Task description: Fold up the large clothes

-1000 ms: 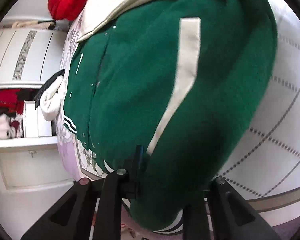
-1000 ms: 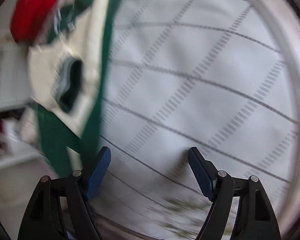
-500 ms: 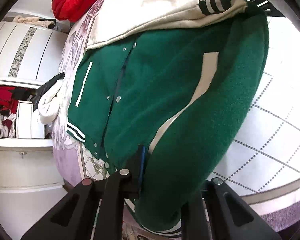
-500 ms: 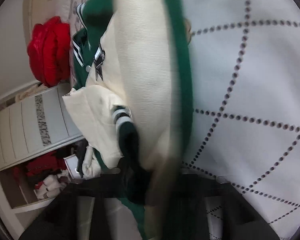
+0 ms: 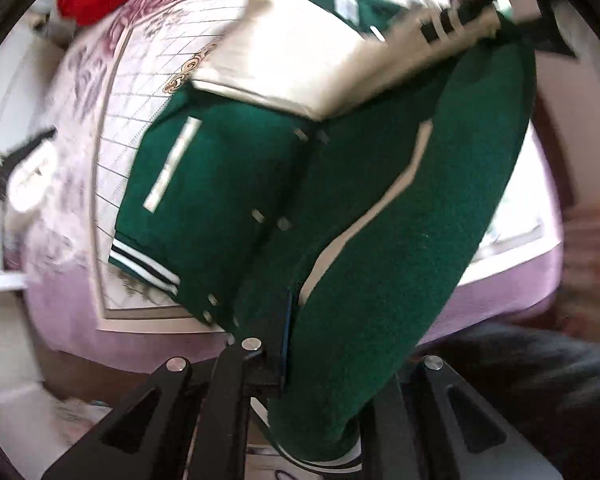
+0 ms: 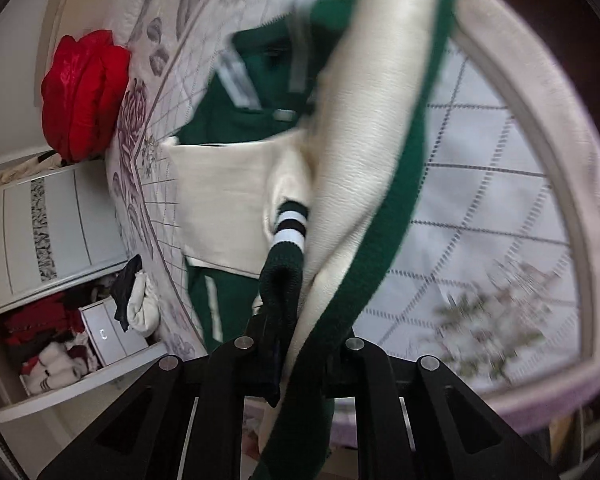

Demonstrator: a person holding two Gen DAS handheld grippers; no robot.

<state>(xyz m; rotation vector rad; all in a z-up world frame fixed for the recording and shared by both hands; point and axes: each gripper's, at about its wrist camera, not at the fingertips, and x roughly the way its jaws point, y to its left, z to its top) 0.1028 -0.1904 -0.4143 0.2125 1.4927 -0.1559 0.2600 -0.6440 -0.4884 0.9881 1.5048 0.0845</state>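
A green varsity jacket [image 5: 228, 184] with cream sleeves [image 5: 300, 60] lies on the quilted bed cover. My left gripper [image 5: 324, 344] is shut on the jacket's green hem edge and holds it lifted above the bed. My right gripper [image 6: 300, 344] is shut on the jacket's shoulder and sleeve edge, with the cream sleeve [image 6: 364, 128] and its striped cuff [image 6: 290, 232] hanging in front of the camera. The jacket's green body [image 6: 268, 92] lies on the bed behind. The right gripper's black frame [image 5: 540, 32] shows at the top right of the left wrist view.
The white and purple floral bed cover [image 6: 480, 208] spreads under the jacket. A red puffy garment [image 6: 82, 92] lies at the bed's far corner. A white wardrobe with an open shelf of clothes [image 6: 48, 344] stands beside the bed. Rolled socks [image 6: 136, 300] lie at the bed's edge.
The right gripper went from open over the bare cover to shut on the jacket's sleeve side. Both grippers have lifted the jacket's near half and pulled back, showing more of the bed.
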